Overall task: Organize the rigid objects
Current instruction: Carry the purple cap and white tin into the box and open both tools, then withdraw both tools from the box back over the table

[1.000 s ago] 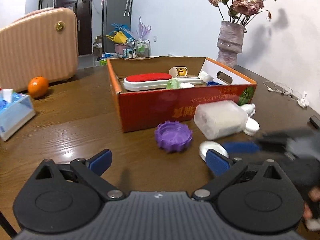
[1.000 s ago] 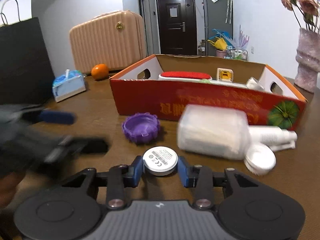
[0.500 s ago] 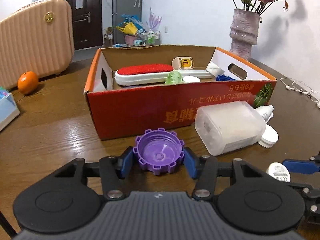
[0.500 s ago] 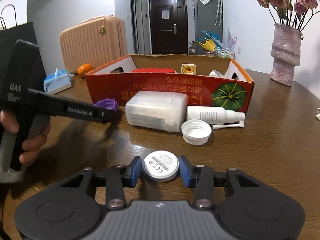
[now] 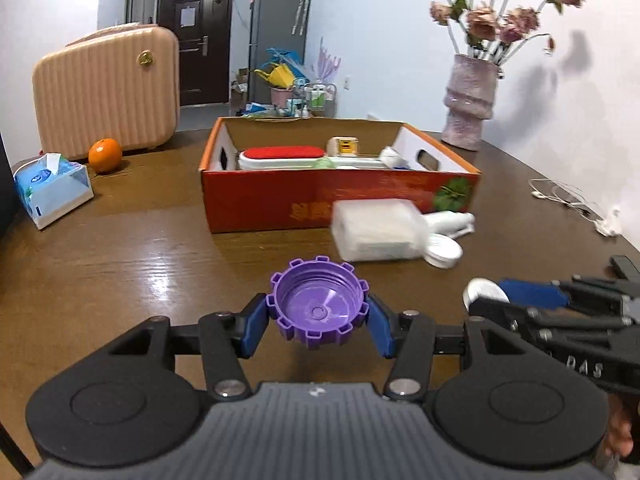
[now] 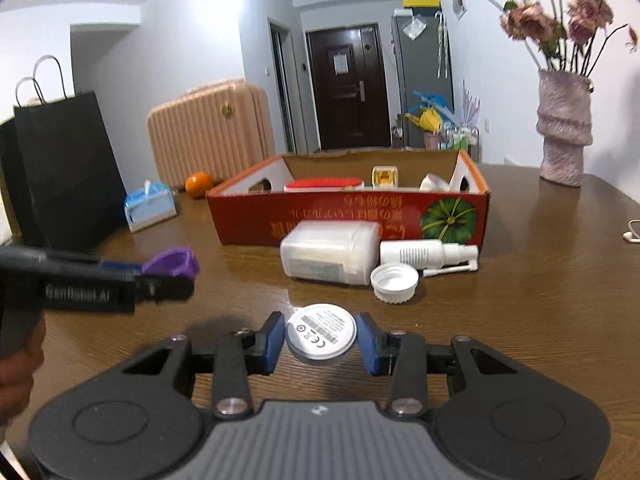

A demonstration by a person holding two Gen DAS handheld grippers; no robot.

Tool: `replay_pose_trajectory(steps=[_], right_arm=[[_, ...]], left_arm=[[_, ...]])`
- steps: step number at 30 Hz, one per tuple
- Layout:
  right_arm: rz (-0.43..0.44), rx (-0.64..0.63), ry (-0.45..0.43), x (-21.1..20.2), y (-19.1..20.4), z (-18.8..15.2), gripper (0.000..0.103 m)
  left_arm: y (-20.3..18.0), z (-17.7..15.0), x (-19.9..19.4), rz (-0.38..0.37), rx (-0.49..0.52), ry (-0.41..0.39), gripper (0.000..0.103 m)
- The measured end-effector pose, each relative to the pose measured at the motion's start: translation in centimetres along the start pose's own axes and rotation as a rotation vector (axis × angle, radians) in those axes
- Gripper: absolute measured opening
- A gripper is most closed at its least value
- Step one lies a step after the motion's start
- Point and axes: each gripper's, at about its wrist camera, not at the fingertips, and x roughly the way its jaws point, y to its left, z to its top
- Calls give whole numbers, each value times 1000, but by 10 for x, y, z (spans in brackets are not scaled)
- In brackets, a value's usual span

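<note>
A purple notched cap [image 5: 318,314] is clamped between the blue pads of the left gripper [image 5: 318,320], held open side up and, judging by the shadow beneath it, lifted just clear of the wooden table [image 5: 120,272]; the grip across its toothed rim is presumably chosen so that it cannot rotate or slip while carried. A white round disc [image 6: 321,332] with a printed label is pinched in the same way by the right gripper [image 6: 321,338], label up, near the front edge of the table. Both pieces are judged to be bound for the red cardboard box [image 6: 348,216], which stands farther back and already holds a red-topped case [image 6: 324,184], a small yellow-faced device [image 6: 385,177] and some white items. Three things are counted loose on the table just in front of the box: one translucent container [image 6: 330,252] on its side, one white spray bottle [image 6: 428,254] lying to its right, and one white screw cap [image 6: 395,282] nearer. Farther left, one orange [image 5: 105,155] and one tissue box [image 5: 52,188] are seen; far right, one vase [image 6: 564,128] of dried flowers.
</note>
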Motion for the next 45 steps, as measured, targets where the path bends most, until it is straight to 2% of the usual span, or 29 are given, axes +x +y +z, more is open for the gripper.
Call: replay_pose_trajectory(steps=[4,8,10,13,15,18,21,25,29,32,36,39,41,43,45], right_arm=[[0,1,-22,-17,-2,-5,39],[-2,15,-34,-25,-11,-1,39],[-1,14,-51,-24,-19,10,39],[-9,-18,-80,-14,-32,38,39],[-5,-30,-98,-1,-43,63,39],[14,-3,-101,31,-64,103,39],[49,41,-35,82,-87,139,39],[41,39,89,158,-106,171,39],[18,34,186,217,-115,183,39],[-11,2,224,238,-112,185,40],[-4,16,238,245,-116,185,39],[-15,21,212,230,-120,190,39],[-26,20,186,212,-123,195,41],[-46,12,153,188,-125,198,48],[-68,-5,125,164,-124,199,49]], left_arm=[[-7,-4,-6,-28,-34,-8,53],[-17,10,3,-41,-12,-22,53],[-21,29,14,-61,8,-35,53],[-18,68,37,-134,-20,-45,53],[-17,95,59,-117,-10,-52,53],[-17,123,97,-113,15,-46,53],[-16,141,146,-111,31,21,53],[-18,143,197,-110,49,104,53],[-18,138,219,-123,75,140,54],[-15,136,224,-149,71,142,59],[-8,141,221,-162,33,126,59],[2,148,202,-146,29,81,64],[10,152,184,-110,26,48,65],[20,153,162,-67,20,16,66],[28,152,140,-23,11,-11,66]])
